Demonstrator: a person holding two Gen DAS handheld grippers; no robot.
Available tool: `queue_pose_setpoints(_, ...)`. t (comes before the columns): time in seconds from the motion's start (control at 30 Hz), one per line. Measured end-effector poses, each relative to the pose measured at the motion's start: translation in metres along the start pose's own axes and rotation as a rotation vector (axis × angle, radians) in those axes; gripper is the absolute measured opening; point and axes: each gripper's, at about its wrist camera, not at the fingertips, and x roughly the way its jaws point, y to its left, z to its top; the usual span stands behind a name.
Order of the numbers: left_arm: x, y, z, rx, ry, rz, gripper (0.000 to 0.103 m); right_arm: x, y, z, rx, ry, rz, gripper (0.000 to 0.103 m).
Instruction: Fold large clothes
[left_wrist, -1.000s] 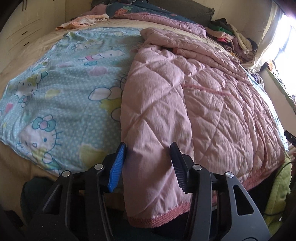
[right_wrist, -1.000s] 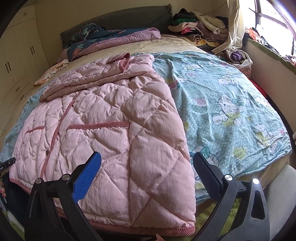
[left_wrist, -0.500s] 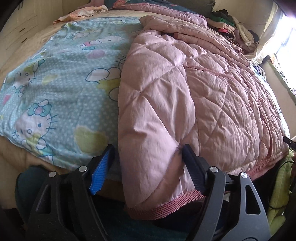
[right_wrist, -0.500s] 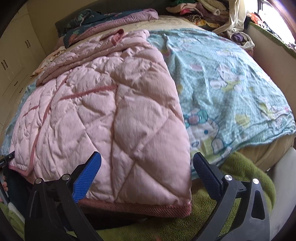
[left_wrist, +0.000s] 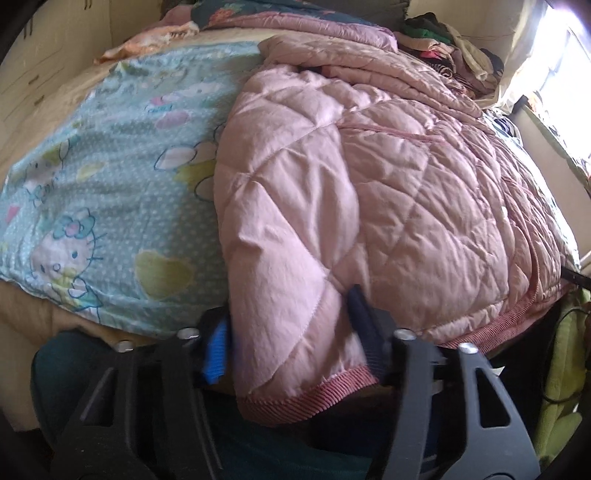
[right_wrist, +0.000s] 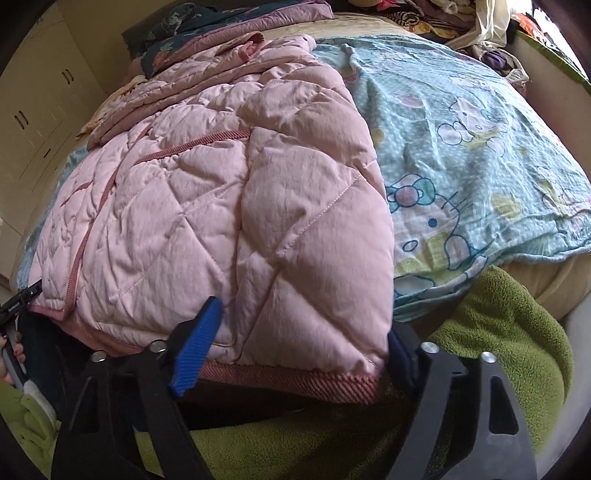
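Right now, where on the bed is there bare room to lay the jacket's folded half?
Bare patches: the Hello Kitty sheet beside the pink quilted jacket, and the same sheet on the jacket's other side. Crowded: the clothes pile and dark floral quilt at the bed's far end.

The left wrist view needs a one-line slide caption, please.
Open left gripper straddles the ribbed hem corner of a pink quilted jacket on the bed.
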Motion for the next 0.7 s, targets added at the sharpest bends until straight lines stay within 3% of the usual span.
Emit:
queue_pose_setpoints(0.1, -0.010, -0.007, 0.001, 0.016, -0.042, 0.008, 0.018, -0.008, -0.002, 0.000, 0.001, -0.031, 0.006, 0.050)
queue_pose_setpoints(0.23, -0.022, -0.008, 0.011, 0.012, -0.078, -0.017, 0.012, -0.026, 0.002, 0.005, -0.021, -0.099, 0.045, 0.028)
queue_pose_setpoints(0.7, -0.057, -0.015, 0.075, -0.032, -0.251, -0.110, 0.011, -0.079, 0.025, 0.065, -0.047, -0.340, 0.137, 0.019)
